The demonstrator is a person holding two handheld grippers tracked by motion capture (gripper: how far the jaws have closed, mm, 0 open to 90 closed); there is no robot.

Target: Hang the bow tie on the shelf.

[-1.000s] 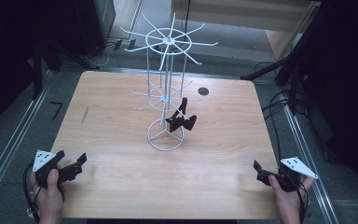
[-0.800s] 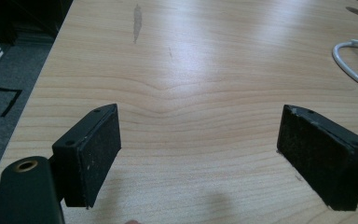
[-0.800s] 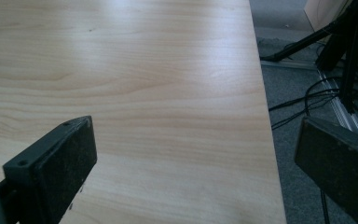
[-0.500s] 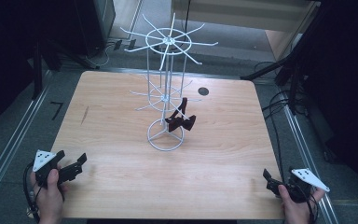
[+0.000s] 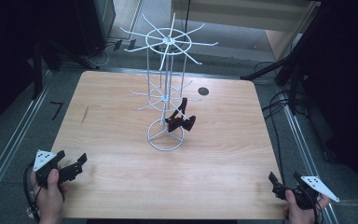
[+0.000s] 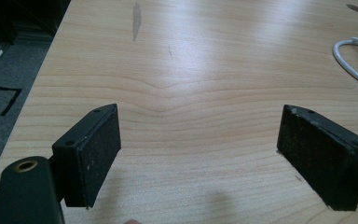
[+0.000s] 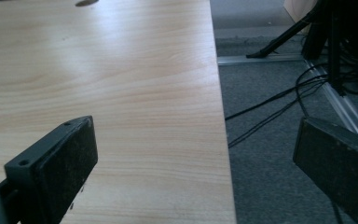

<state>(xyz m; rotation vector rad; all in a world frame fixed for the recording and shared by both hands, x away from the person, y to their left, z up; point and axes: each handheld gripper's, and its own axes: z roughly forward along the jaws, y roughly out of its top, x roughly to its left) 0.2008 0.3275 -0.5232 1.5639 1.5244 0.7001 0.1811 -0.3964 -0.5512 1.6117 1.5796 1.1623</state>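
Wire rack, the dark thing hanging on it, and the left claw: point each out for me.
wire rack (image 5: 166,145): high view, base ring.
dark object (image 5: 181,122): high view, its middle.
left claw (image 5: 73,165): high view, between its tips.

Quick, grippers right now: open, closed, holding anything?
Left gripper: open, empty, over the light wooden table at its near left corner.
Right gripper: open, empty, straddling the table's right edge.

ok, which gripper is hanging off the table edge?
The right gripper, at the near right corner. In its own view one jaw sits over the wooden table, the other over grey floor. The left gripper has both over wood.
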